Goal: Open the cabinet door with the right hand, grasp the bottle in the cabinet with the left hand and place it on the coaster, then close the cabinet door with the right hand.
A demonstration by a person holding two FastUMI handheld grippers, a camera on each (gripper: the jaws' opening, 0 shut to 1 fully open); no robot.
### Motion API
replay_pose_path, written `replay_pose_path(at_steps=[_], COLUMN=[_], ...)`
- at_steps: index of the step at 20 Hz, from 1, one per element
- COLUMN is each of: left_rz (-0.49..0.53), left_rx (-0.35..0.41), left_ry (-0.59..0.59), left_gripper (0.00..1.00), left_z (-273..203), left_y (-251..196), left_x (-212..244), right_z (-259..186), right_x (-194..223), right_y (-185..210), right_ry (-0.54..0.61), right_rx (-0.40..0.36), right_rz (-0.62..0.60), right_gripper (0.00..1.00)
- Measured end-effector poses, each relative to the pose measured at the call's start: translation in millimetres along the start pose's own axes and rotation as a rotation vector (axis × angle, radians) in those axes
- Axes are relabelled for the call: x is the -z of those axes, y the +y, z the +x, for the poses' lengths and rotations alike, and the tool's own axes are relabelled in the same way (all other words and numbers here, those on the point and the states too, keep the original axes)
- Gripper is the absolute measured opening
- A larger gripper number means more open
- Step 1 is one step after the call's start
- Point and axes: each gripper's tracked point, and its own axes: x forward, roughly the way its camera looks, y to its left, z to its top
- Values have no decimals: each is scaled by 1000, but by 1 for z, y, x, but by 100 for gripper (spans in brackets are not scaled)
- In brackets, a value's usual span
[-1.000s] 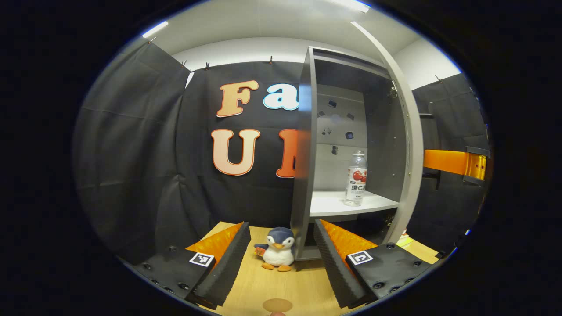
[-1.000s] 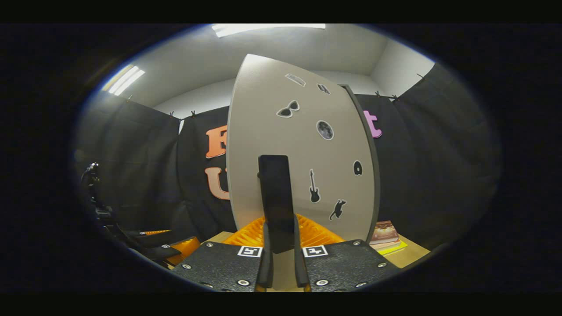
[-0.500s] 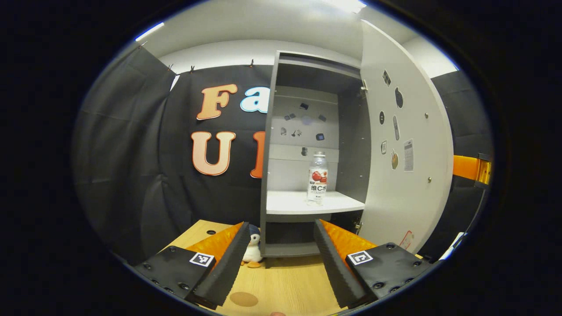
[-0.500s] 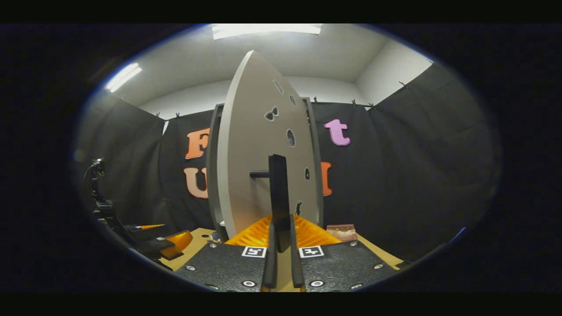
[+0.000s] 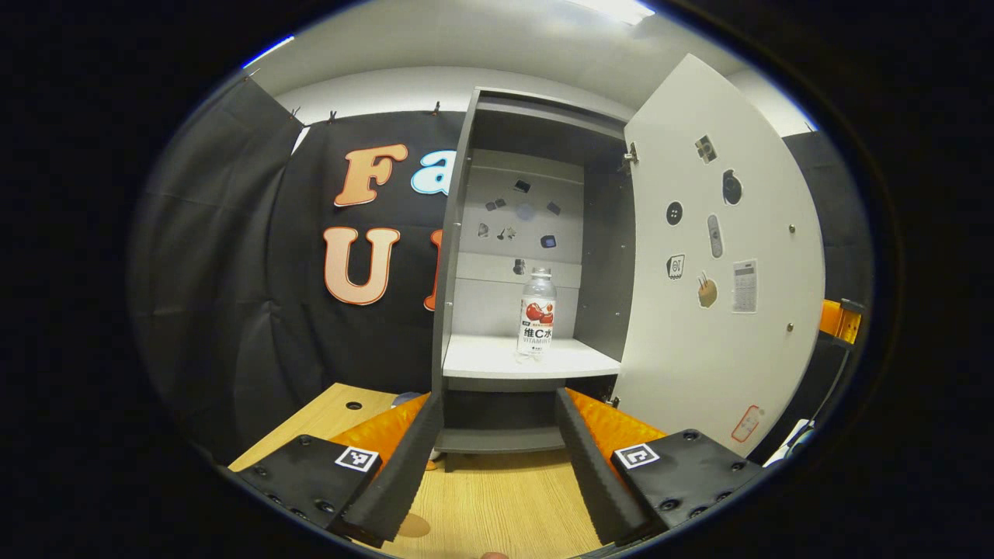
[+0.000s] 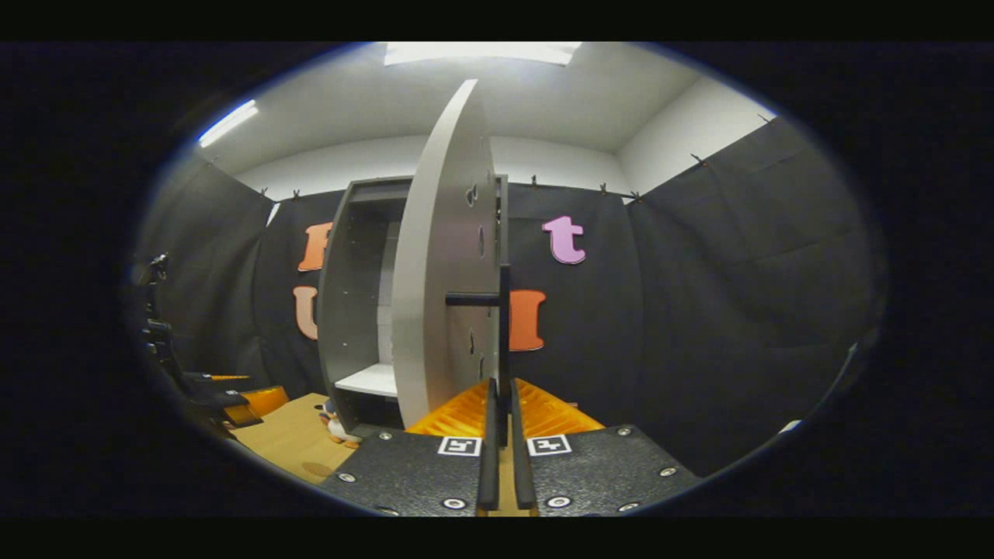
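Cabinet open; bottle reads "VITAMIN C"; left jaws wide, right jaws pinch handle.

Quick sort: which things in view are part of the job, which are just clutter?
Job:
- cabinet door, its handle clamped by the right gripper
- bottle on the shelf
- coaster
- left gripper, open

Clutter:
- penguin toy
- stickers

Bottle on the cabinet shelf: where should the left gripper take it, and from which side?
Grip the bottle around its labelled body, coming straight in from the open front: it stands upright near the shelf edge, walls on both sides.
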Motion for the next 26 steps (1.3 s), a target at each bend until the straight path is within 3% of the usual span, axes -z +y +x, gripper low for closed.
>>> replay_pose_path(at_steps=[2,4,6,8,9,10,12,13,14,15,17,20,25,26], left_rz=[-7,-8,-3,7,10,14,14,11,7,5,6,19,36,39], left_rx=[7,7,11,12,13,17,22,26,30,34,46,61,116,130], left_ry=[9,15,18,21,21,23,25,25,26,25,24,12,-23,-29], left_gripper=[96,95,95,95,95,95,96,95,95,95,95,95,95,95], left_z=[2,3,3,4,5,5,7,9,11,13,15,19,53,63], left_y=[-2,-3,-5,-5,-5,-6,-6,-8,-9,-11,-13,-17,-25,-27], left_x=[3,5,6,7,6,7,8,8,8,8,9,4,-8,-11], right_z=[3,2,1,1,0,-2,-6,-2,-3,-4,-5,-13,-13,-13], right_x=[0,-1,1,2,2,3,0,-1,-2,0,-2,1,-3,-3], right_y=[-3,2,-4,-3,-5,-6,-12,-18,-25,-30,-28,-29,-17,-10], right_ry=[-1,-5,1,10,15,21,14,2,-1,1,0,21,11,11], right_rx=[-3,-21,-28,-27,-23,-17,16,39,67,89,88,88,81,70], right_rz=[22,29,18,25,23,22,10,-3,-19,-31,-43,-66,-47,-39], right_gripper=[0,5,0,6,14,7,9,19,14,14,31,39,43,49])
